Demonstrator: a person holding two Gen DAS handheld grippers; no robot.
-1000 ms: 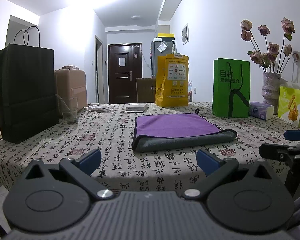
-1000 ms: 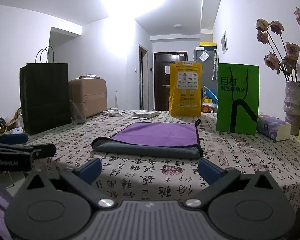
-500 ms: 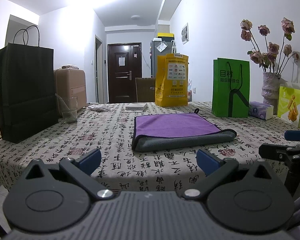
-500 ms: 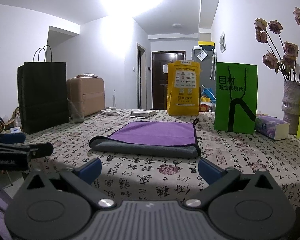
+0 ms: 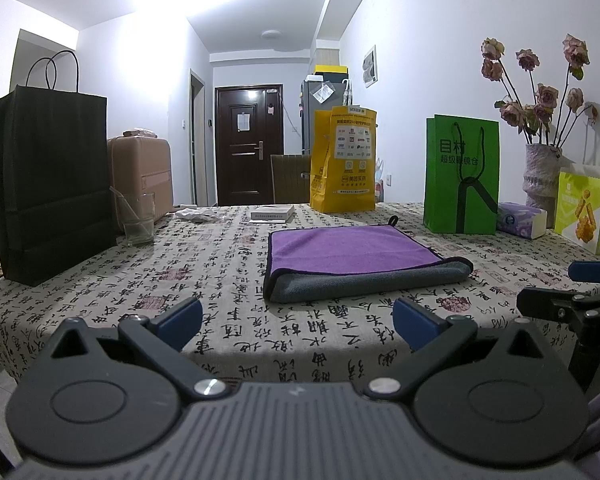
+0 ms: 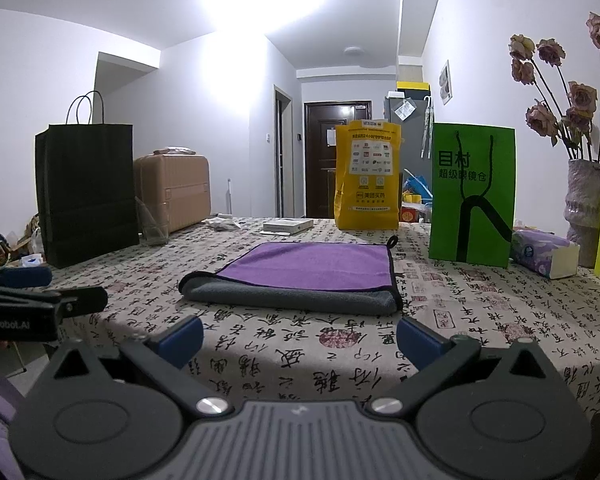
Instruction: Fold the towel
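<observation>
A purple towel with a grey underside (image 5: 352, 254) lies folded flat on the table with the patterned cloth (image 5: 220, 280); it also shows in the right wrist view (image 6: 308, 272). My left gripper (image 5: 298, 320) is open and empty, held low at the table's near edge, short of the towel. My right gripper (image 6: 300, 338) is open and empty too, at the near edge. The right gripper shows at the right of the left wrist view (image 5: 560, 300), and the left gripper at the left of the right wrist view (image 6: 40, 300).
A black paper bag (image 5: 48, 184), a glass (image 5: 138, 220) and a tan suitcase (image 5: 140, 176) stand at the left. A small white box (image 5: 272, 213) and yellow bag (image 5: 344, 160) are at the back. A green bag (image 5: 462, 176), tissue pack (image 5: 522, 220), flower vase (image 5: 540, 176) and snack box (image 5: 584, 208) stand at the right.
Both grippers have drifted slightly back and down from the table; the towel has not moved.
</observation>
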